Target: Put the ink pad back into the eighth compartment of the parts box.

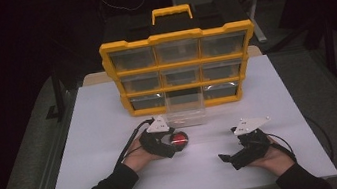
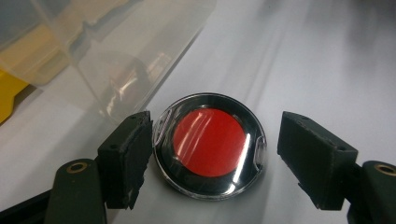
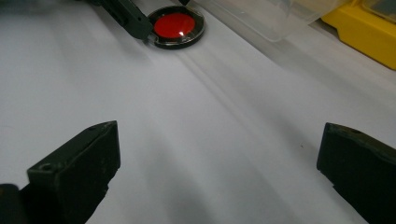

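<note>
Round red disc in a clear case (image 2: pixel 210 145) lies flat on the white desk (image 1: pixel 89 152), just in front of the pulled-out clear drawer (image 1: pixel 185 108) of the yellow organizer (image 1: pixel 180 70). Left gripper (image 2: pixel 215 154) straddles it: one jaw touching the rim, the other standing just off, so no clamp yet. Disc is round, so approach angle doesn't matter; drawer sits right beyond it. Right gripper (image 3: pixel 219 172) rests well apart, jaws spread wide, nothing between them. Left hand is clearly the nearer.

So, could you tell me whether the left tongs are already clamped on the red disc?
No: in the left gripper view the red disc lies between the left tongs, with a clear gap at the right-hand jaw.
</note>
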A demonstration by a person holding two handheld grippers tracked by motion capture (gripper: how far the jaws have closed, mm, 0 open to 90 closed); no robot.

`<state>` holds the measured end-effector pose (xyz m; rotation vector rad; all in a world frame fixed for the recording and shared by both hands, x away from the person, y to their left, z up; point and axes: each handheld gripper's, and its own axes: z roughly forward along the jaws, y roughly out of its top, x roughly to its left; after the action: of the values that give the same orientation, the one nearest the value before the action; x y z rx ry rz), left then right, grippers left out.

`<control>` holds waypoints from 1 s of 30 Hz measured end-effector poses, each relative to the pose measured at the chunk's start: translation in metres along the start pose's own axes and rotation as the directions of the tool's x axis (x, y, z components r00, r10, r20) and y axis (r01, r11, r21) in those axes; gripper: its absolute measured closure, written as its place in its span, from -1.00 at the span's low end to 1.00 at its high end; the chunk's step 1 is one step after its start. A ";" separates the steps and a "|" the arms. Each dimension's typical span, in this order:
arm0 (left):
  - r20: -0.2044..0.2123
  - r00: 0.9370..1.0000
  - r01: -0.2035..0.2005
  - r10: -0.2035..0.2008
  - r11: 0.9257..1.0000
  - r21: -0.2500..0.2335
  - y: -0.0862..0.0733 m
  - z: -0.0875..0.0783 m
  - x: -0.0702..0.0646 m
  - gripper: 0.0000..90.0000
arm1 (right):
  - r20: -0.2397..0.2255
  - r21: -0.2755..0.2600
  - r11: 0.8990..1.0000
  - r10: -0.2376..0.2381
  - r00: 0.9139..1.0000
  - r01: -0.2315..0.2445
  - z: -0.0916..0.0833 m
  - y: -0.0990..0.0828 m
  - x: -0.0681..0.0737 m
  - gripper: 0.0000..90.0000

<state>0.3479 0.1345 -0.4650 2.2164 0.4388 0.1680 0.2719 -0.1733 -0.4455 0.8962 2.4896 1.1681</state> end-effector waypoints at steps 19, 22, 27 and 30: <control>0.008 0.999 -0.035 0.035 0.999 0.027 0.002 0.007 -0.006 -0.46 | -0.002 0.001 1.000 -0.001 1.000 0.001 0.000 0.000 0.000 -1.00; 0.009 0.999 -0.036 0.036 0.999 0.028 0.002 0.008 -0.007 -0.45 | -0.002 0.001 1.000 -0.001 1.000 0.001 0.000 0.000 0.001 -1.00; 0.011 0.999 -0.033 0.033 0.999 0.026 0.004 0.011 -0.008 -0.43 | -0.003 0.000 1.000 -0.002 1.000 0.002 0.000 0.000 0.001 -1.00; 0.010 0.999 -0.045 0.045 0.998 0.033 0.006 0.014 -0.009 -0.42 | -0.003 -0.001 1.000 -0.001 1.000 0.001 0.000 0.000 0.001 -1.00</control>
<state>0.3451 0.1181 -0.4690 2.2599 0.3895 0.1756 0.2717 -0.1726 -0.4455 0.8934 2.4915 1.1714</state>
